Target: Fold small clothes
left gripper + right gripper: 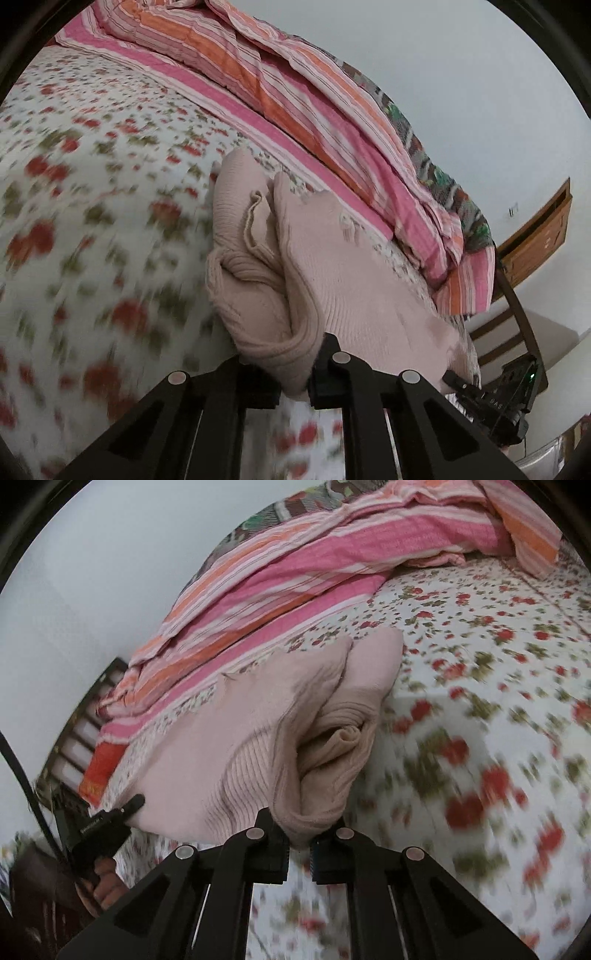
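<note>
A pale pink knitted garment (pixel 332 273) lies partly folded over itself on the floral bedsheet (pixel 92 184). My left gripper (pixel 295 384) is shut on a bunched edge of it and holds that edge above the sheet. My right gripper (pixel 299 849) is shut on another bunched edge of the same garment (pixel 258 738). The right gripper also shows at the right edge of the left wrist view (pixel 458 384), pinching the far corner. The left gripper shows in the right wrist view (pixel 136 801), held by a hand.
A pink and orange striped quilt (pixel 295 96) is heaped along the far side of the bed next to a pale wall; it also shows in the right wrist view (pixel 295 565). A wooden chair (pixel 517 314) stands beyond the bed's end. The floral bedsheet (pixel 480 664) spreads widely.
</note>
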{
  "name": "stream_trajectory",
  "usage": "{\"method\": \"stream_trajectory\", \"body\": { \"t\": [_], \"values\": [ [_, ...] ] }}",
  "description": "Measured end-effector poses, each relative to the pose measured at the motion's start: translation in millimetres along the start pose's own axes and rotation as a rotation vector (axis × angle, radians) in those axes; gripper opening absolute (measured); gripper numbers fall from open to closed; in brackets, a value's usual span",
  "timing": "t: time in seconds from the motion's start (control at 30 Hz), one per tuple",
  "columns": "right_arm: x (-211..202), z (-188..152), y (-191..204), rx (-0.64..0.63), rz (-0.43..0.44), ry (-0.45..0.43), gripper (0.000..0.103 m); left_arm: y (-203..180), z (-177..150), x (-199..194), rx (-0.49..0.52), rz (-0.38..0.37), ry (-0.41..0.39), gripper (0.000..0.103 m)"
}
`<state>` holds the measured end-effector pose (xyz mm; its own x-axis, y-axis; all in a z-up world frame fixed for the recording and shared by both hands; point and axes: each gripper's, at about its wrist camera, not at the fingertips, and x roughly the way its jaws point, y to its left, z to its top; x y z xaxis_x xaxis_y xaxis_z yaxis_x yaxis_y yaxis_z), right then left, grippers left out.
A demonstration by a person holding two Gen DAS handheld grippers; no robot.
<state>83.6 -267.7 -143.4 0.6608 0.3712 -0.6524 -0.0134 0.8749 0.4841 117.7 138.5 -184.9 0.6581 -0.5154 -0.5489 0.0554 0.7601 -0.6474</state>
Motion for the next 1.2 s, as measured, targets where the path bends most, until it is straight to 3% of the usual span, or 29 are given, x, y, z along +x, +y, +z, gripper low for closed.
{"method": "stream_trajectory", "body": {
  "t": [0.07, 0.13, 0.17, 0.3, 0.47, 0.6, 0.7, 0.87, 0.97, 1.0, 1.07, 1.2],
  "values": [
    [-12, -14, 6, -0.056, -0.029, -0.004, 0.01, 0, -9, -3, 0.021, 0.019, 0.018, 0.018],
    [-19, -24, 12, -0.134, -0.08, 0.006, 0.022, 0, -11, -2, 0.053, 0.093, 0.04, 0.048],
    [-24, -26, 14, -0.169, -0.091, 0.001, 0.022, 0, -11, -3, 0.06, 0.114, 0.044, 0.052],
    [-43, -18, 18, -0.213, -0.115, -0.037, 0.032, -2, -8, -19, 0.083, 0.164, 0.032, 0.06],
    [-52, 11, 26, -0.197, -0.144, -0.083, 0.032, -13, 1, -35, 0.124, 0.2, 0.052, 0.063],
    [-43, 36, 31, -0.171, -0.116, -0.113, 0.046, -28, 13, -37, 0.214, 0.211, -0.024, 0.072],
    [-17, 48, 28, -0.169, -0.171, -0.125, 0.046, -29, 26, -30, 0.204, 0.186, -0.057, 0.072],
    [36, 67, 19, -0.186, -0.253, -0.065, 0.041, -33, 58, 1, 0.221, 0.207, -0.073, 0.073],
    [68, 84, 7, -0.157, -0.272, 0.001, 0.025, -30, 75, 25, 0.203, 0.205, -0.043, 0.073],
    [77, 89, 2, -0.14, -0.284, 0.024, 0.008, -28, 77, 32, 0.203, 0.214, -0.034, 0.073],
    [90, 95, 0, -0.143, -0.269, 0.066, 0.006, -24, 78, 42, 0.21, 0.238, -0.027, 0.073],
    [84, 104, 14, -0.238, -0.214, -0.031, 0.005, -14, 77, 46, 0.179, 0.207, -0.011, 0.073]
  ]
}}
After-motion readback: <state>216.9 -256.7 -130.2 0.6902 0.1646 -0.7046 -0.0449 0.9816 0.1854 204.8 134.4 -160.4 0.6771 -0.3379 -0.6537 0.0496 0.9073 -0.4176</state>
